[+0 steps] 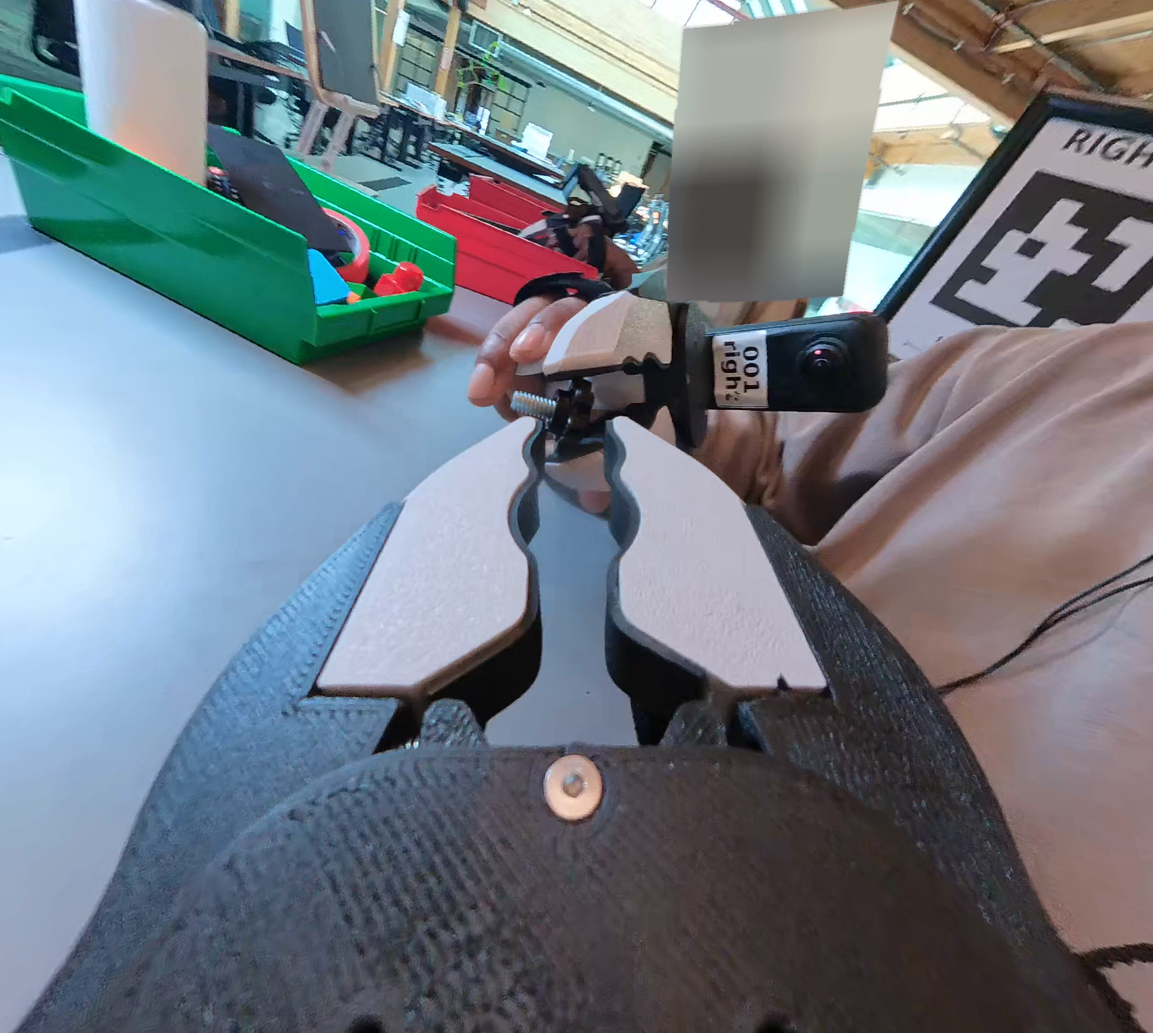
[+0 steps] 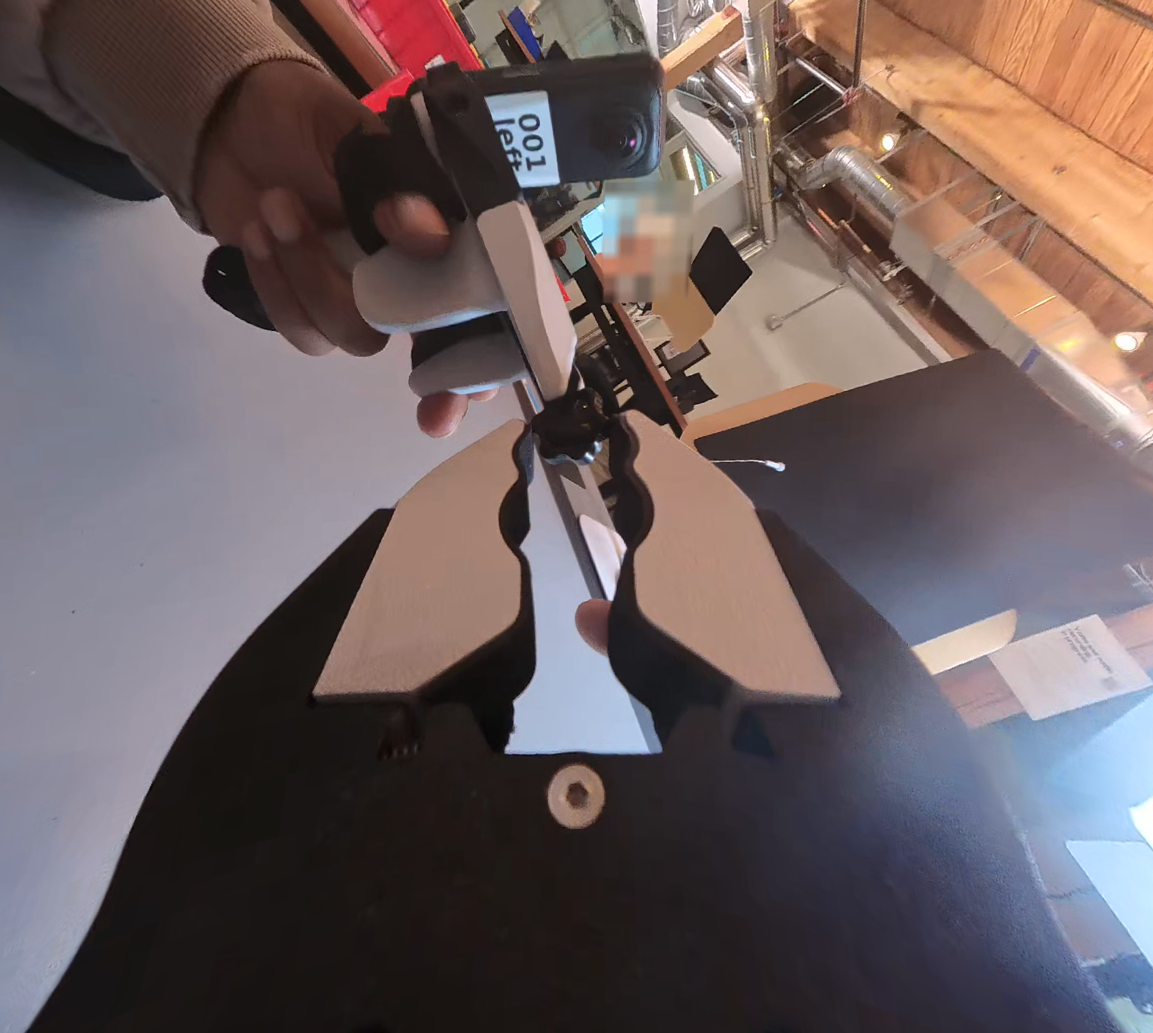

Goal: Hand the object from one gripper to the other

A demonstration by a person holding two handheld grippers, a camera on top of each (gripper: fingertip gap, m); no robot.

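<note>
While both grippers met tip to tip above the grey table (image 1: 156, 504), the object, a small black knob with a bright threaded screw (image 1: 529, 403) sticking out of it, sat right at the junction. The left gripper (image 1: 571, 444) had its tips drawn close around the knob's underside, though whether they truly pinched it I could not tell; the right gripper (image 2: 577, 435) looked clamped on the knob (image 2: 571, 429), its tips pressing the dark lobed body from both sides. Judging from that, the exchange seemed midway, with each tool touching the same tiny part. The risk lay in timing: if one let go before the other had a firm bite, the knob could drop onto the table and roll away. Its rounded, lobed plastic offered little flat surface, and the smooth metal thread would slip if grabbed instead. The fingers (image 1: 449, 566) were pale, matte, slightly grainy plates with wavy black inner edges, mounted on coarse ribbed black printed bodies. Beyond the knob stood a glossy green bin (image 1: 187, 242) holding a white cylinder (image 1: 146, 67), with a red bin (image 1: 486, 248) just past it.
</note>
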